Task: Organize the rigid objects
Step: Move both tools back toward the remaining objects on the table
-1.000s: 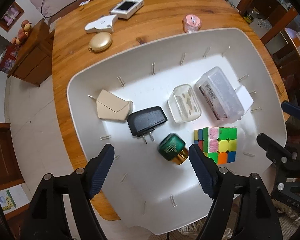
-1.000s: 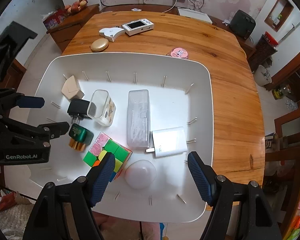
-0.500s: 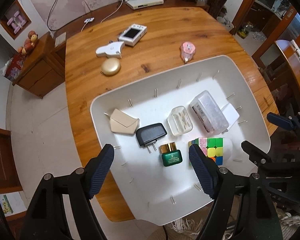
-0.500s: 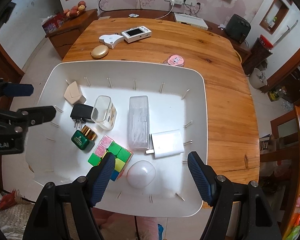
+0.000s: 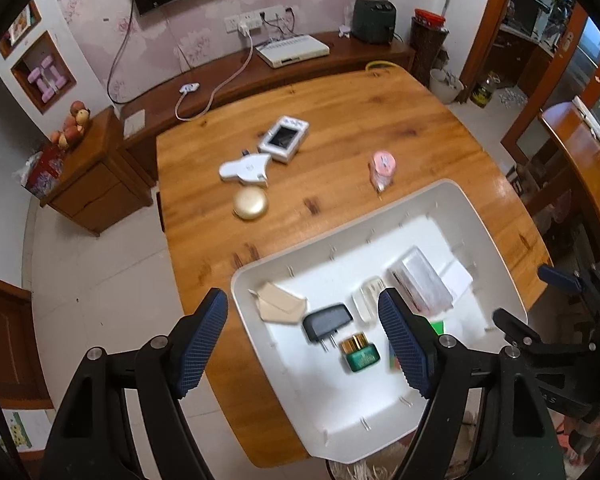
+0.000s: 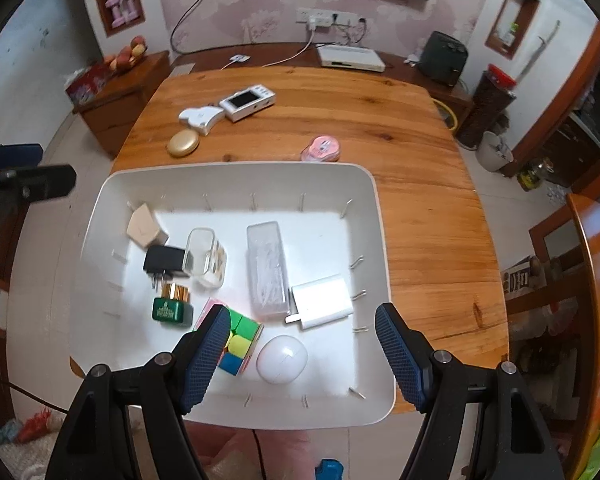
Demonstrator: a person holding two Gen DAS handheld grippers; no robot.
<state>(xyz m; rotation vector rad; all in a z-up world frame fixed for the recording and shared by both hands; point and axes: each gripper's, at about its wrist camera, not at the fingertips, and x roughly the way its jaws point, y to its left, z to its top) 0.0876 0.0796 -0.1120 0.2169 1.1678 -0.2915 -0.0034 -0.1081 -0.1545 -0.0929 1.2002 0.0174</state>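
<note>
A white tray (image 6: 374, 216) (image 5: 496, 252) on the wooden table holds a green jar (image 6: 172, 307) (image 5: 360, 356), a black plug (image 6: 162, 259) (image 5: 326, 320), a beige piece (image 6: 142, 227) (image 5: 278, 305), a clear case (image 6: 204, 256), a long clear box (image 6: 266, 264) (image 5: 420, 280), a white charger (image 6: 322, 302), a colour cube (image 6: 240, 340) and a white dome (image 6: 282, 359). My left gripper (image 5: 304, 340) is open and empty, high above the tray's left edge. My right gripper (image 6: 302, 350) is open and empty above the tray's near side.
On the bare table beyond the tray lie a gold compact (image 5: 250, 203) (image 6: 184, 143), a white gadget (image 5: 244, 169) (image 6: 200, 117), a white screen device (image 5: 283, 143) (image 6: 248, 102) and a pink round tin (image 5: 382, 166) (image 6: 322, 149). A low cabinet (image 5: 96, 184) stands left.
Both grippers have risen and pulled back from the tray, so everything looks smaller. The green jar rolled, then came to rest with its gold cap toward the far side. Both grippers stay open.
</note>
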